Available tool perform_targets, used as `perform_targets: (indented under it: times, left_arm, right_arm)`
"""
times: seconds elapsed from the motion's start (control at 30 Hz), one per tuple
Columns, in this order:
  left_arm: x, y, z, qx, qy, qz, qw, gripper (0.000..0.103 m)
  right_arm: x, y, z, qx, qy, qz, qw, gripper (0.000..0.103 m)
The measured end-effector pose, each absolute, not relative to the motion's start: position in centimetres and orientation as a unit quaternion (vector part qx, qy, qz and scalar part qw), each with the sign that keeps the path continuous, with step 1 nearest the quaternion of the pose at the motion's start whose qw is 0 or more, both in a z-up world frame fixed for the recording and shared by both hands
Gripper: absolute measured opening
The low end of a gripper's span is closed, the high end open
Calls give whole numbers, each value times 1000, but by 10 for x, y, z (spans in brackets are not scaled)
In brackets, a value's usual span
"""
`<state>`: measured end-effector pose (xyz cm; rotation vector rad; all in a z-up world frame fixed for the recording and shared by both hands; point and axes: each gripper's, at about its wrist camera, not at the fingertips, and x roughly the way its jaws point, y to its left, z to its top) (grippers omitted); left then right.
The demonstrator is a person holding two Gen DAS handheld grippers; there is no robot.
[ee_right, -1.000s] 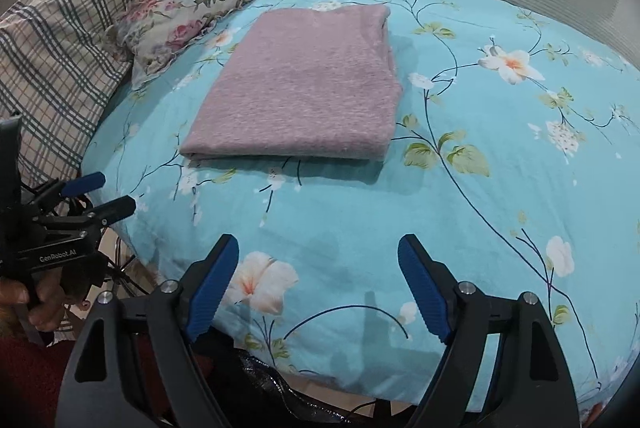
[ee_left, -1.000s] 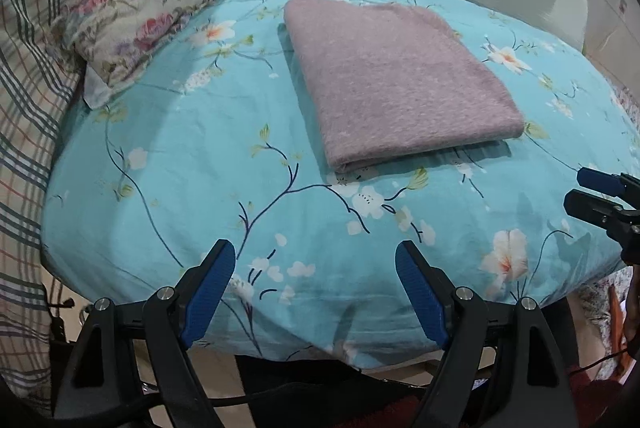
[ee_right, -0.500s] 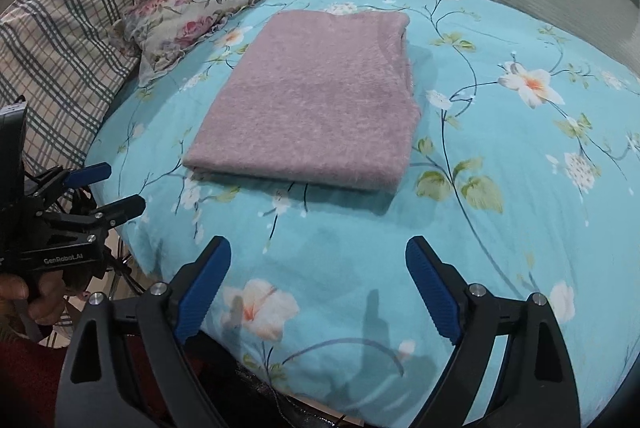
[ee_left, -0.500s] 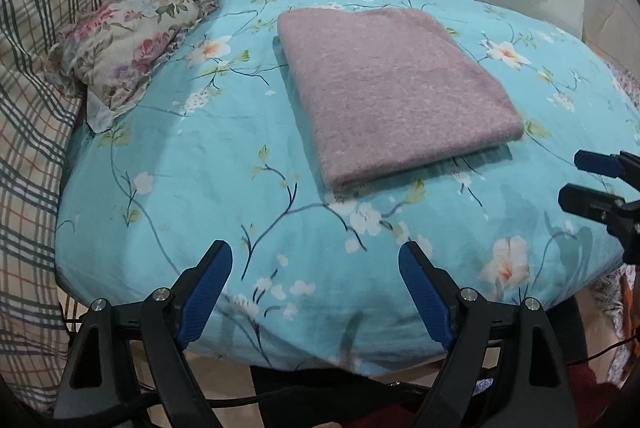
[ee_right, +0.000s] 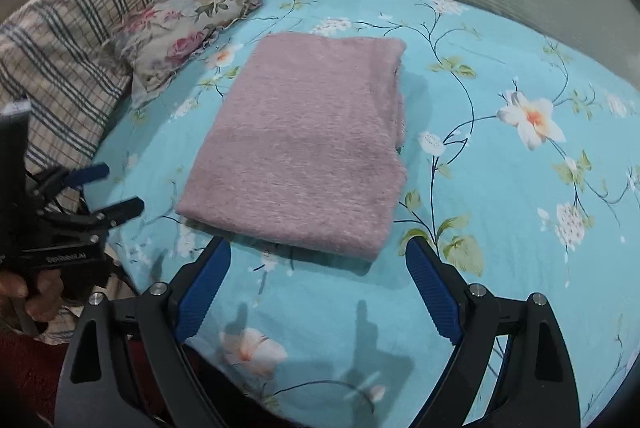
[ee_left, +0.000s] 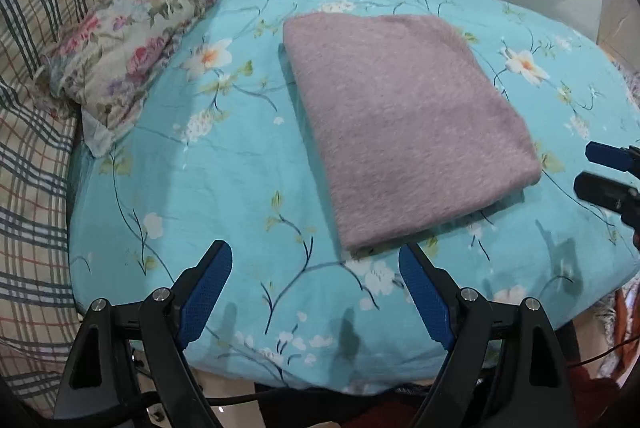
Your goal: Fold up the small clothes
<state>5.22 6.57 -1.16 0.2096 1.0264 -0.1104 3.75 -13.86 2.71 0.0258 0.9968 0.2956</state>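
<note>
From the left wrist, I see the mauve fuzzy folded cloth (ee_left: 404,124) lying flat on the turquoise flowered bed sheet (ee_left: 224,172), its near corner at about 1 o'clock from my left tool (ee_left: 316,288), whose jaws stand wide apart with nothing between them.

From the right wrist, the cloth's near edge lies at 12 o'clock from my right tool (ee_right: 318,286); its jaws have just been opening and are empty. If another fold is wanted, I would take both near corners together and low.

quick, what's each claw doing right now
left claw: open, holding nothing.
right claw: open, holding nothing; jaws have just been opening.
</note>
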Motion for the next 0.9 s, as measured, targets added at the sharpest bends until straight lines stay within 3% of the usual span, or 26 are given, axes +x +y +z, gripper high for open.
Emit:
perform_targets:
  times: [0.33,0.9]
  left_arm:
    - [39,66,-30,90,452,-20,887,86]
    - [36,65,-12,98,428,-18,898,86]
  right_arm:
    - [17,-137,28,8,459,131,879,89]
    - [10,-124,42,8,445,132,886,95]
